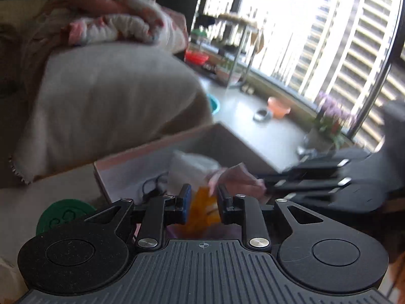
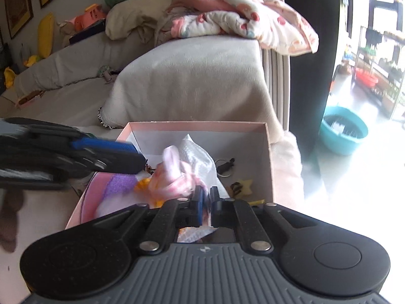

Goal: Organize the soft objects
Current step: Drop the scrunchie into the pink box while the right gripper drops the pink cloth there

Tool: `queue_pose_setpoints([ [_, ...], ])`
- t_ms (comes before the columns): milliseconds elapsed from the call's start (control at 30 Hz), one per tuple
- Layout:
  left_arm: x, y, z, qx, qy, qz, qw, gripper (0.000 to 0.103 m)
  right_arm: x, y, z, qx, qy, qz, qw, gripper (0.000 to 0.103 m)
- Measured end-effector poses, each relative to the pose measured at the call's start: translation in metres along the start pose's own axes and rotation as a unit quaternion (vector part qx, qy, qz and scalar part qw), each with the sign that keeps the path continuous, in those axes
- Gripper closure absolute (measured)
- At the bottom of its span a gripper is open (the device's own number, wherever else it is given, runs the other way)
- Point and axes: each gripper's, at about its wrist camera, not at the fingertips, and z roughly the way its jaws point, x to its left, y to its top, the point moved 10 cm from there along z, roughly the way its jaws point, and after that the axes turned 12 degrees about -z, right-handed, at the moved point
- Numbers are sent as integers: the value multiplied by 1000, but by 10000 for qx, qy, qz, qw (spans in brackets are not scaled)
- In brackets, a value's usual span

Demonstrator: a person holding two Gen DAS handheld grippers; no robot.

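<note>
Two grippers over pink box (image 2: 141,126), left gripper (image 1: 201,200) jaws straddling blurred orange item (image 1: 202,210), right gripper (image 2: 206,198) slightly parted, grip unclear.

A sofa (image 2: 76,58) draped in a pale grey cover (image 2: 192,81) runs along a light wall where framed pictures (image 2: 17,7) hang, and a rumpled floral blanket (image 2: 243,17) lies over its armrest, with plush toys farther back. To the right a dark curtain (image 2: 314,50) borders a tall window (image 1: 329,38) that floods the room with hard daylight and shows a high-rise outside. On the pale glossy floor (image 1: 248,106) stand a teal basin (image 2: 343,130), an orange pot (image 1: 278,106), a flowering plant (image 1: 331,116) and a metal rack (image 1: 227,38) with a red bowl.
</note>
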Motion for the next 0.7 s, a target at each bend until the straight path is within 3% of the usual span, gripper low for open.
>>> queue_pose_setpoints([
  [167, 11, -8, 17, 100, 451, 199, 9987, 79, 4, 7, -11, -308, -98, -234, 9992, 87],
  [367, 1, 2, -34, -327, 284, 139, 9990, 80, 17, 5, 8, -68, 107, -179, 9998, 87],
  [533, -36, -42, -47, 330, -150, 762, 9964, 79, 16, 4, 12, -54, 66, -153, 9998, 87],
  [600, -40, -54, -35, 536, -26, 936, 9942, 79, 9, 5, 9, -95, -81, -103, 9999, 87],
  [700, -31, -51, -10, 502, 446, 1086, 9918, 81, -1, 5, -1, -152, -209, 58, 9996, 87],
])
